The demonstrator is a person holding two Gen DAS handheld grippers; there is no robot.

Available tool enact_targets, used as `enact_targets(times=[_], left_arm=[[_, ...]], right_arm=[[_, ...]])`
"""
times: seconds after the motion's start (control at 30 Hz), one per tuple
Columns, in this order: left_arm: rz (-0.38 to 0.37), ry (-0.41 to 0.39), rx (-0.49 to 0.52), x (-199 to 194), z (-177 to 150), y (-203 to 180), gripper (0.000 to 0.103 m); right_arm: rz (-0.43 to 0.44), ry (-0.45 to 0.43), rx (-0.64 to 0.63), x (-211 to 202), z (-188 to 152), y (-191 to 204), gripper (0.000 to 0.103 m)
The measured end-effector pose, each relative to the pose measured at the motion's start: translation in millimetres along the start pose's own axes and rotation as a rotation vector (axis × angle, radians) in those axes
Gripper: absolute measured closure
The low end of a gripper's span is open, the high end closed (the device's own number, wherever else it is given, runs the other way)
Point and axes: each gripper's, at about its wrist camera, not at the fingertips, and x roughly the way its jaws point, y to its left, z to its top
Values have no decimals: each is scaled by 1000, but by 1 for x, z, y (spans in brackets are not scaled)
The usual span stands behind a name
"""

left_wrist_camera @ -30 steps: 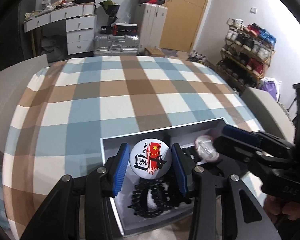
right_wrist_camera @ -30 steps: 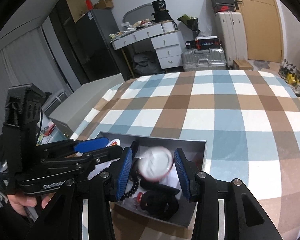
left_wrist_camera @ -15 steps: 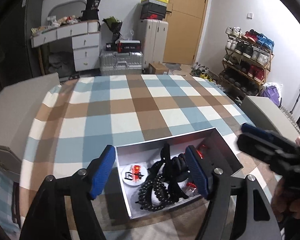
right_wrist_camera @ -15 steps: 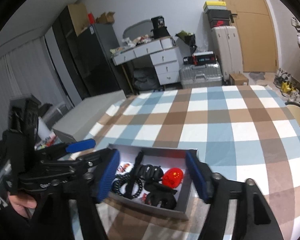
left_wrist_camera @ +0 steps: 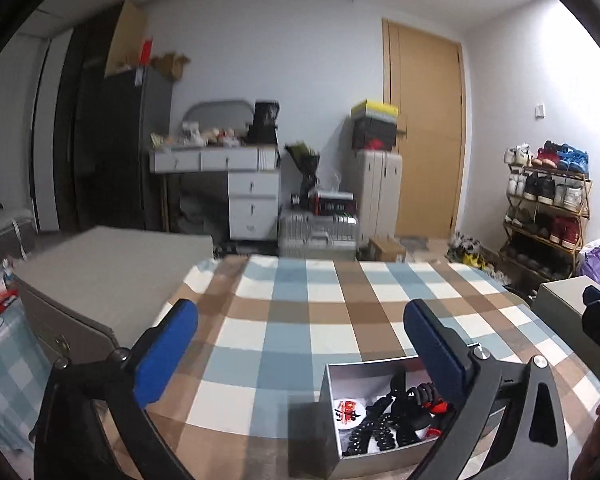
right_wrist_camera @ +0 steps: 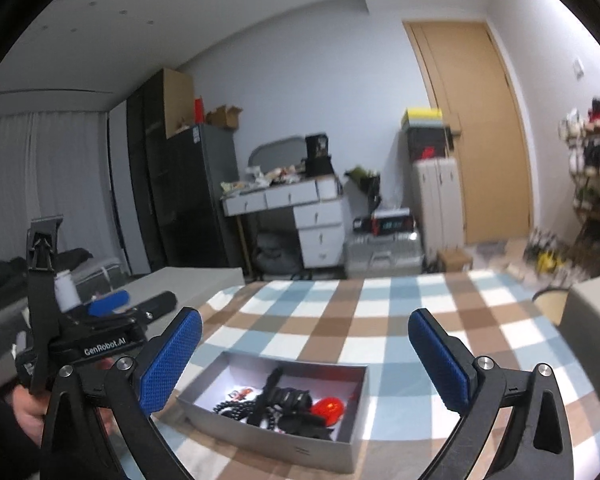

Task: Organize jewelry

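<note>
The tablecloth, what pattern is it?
Tablecloth: blue, brown and white checks, clearest in the right wrist view.

Sitting on one checked tablecloth (right_wrist_camera: 380, 312): one grey box (right_wrist_camera: 268, 440), holding one white round badge (left_wrist_camera: 349, 411), one red round badge (right_wrist_camera: 329, 407), one black bead bracelet (left_wrist_camera: 370, 436) and a black tangle that cannot be counted. Hovering above: two grippers, the left gripper (left_wrist_camera: 300, 344) and the right gripper (right_wrist_camera: 306, 348), jaws opening, nothing between them.

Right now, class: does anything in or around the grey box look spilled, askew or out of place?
Nothing stands out. The jewelry sits inside the grey box on the checked tablecloth: black beads, a round badge, a red piece. Nothing has spilled over the rim.
</note>
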Motion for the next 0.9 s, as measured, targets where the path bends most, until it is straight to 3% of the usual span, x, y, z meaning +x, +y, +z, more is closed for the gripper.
enact_targets(times=[0.13,0.47,0.57,0.9], left_arm=[[1,-28,-16,-8,-8,3,1],[32,30,-10,-12,-29,1,1],[72,34,2,-15,-34,-2,1],[59,35,48,-18,-41,-9,1]], right_arm=[[-46,-24,-28,-5,-14,-6,0],[-109,-7,-116,-8,-30,-12,0],[-118,-5,-141,-8,-35,-8,0],[-117,138,-109,14,-41,-16,0]])
